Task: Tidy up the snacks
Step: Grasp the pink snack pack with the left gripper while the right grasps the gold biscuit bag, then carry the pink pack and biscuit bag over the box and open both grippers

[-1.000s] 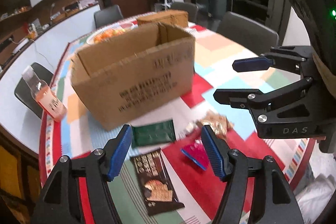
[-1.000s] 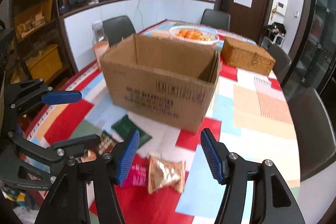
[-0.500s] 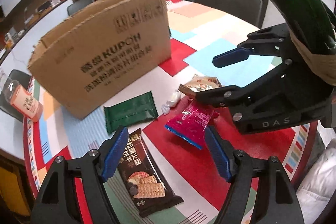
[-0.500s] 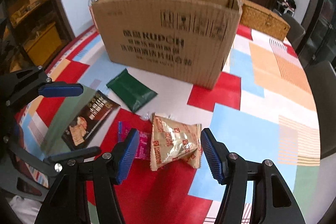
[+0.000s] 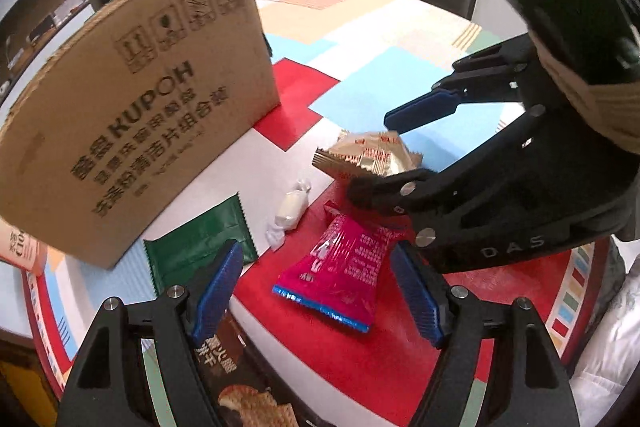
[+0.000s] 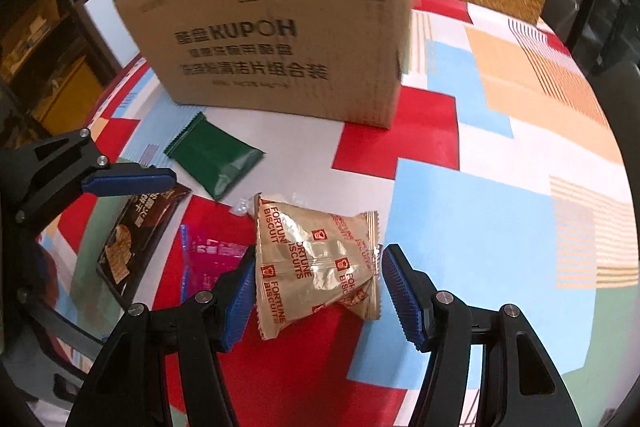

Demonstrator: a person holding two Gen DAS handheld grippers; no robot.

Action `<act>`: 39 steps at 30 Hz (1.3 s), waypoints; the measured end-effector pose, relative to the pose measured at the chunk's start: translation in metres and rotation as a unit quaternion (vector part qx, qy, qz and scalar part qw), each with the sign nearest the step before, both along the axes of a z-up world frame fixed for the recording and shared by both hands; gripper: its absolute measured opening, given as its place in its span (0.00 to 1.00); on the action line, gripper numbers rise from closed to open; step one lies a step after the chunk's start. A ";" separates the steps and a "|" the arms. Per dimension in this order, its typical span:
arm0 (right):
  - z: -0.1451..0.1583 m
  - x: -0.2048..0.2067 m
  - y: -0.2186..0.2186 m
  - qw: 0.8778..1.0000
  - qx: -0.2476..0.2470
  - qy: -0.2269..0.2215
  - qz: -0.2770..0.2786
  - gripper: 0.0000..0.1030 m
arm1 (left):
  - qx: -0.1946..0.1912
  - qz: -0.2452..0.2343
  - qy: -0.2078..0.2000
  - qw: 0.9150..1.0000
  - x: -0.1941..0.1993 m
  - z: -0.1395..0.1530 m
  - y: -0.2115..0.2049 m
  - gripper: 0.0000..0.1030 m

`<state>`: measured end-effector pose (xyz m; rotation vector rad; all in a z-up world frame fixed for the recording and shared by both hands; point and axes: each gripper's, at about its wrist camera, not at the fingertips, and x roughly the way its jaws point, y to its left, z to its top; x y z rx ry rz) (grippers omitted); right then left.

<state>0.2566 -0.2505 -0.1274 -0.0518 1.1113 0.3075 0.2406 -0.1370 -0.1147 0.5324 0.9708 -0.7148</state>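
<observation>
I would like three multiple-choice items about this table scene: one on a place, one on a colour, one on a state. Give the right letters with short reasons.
1. Where does the green packet lie?
A. inside the cardboard box
B. on the table in front of the cardboard box
C. on the wicker basket

2. What colour is the packet between the fingers of the left tool?
A. pink
B. gold
C. white

3. In what state is the right tool?
A. shut on the packet
B. open, around the gold biscuit packet
C. open over bare cloth

Answers:
1 B: it lies flat on the cloth by the box's printed side.
2 A: the pink packet sits there.
3 B: gaps show beside both pads.
</observation>
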 end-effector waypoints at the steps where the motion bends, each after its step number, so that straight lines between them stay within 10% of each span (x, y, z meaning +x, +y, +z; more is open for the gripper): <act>1: -0.001 0.000 -0.002 1.000 0.000 0.001 -0.002 0.60 | 0.003 -0.002 0.001 1.000 0.001 -0.002 -0.003 0.74; 5: -0.006 -0.001 -0.011 1.000 -0.003 0.005 -0.010 0.60 | 0.005 -0.005 0.010 1.000 0.005 -0.010 -0.010 0.72; 13: -0.012 0.001 -0.019 1.000 -0.006 0.006 -0.014 0.56 | -0.002 0.015 0.050 0.999 0.016 -0.026 -0.012 0.37; 39: 0.003 0.000 -0.018 0.998 -0.033 -0.040 -0.027 0.45 | -0.135 0.194 0.066 0.969 0.033 0.005 0.027 0.35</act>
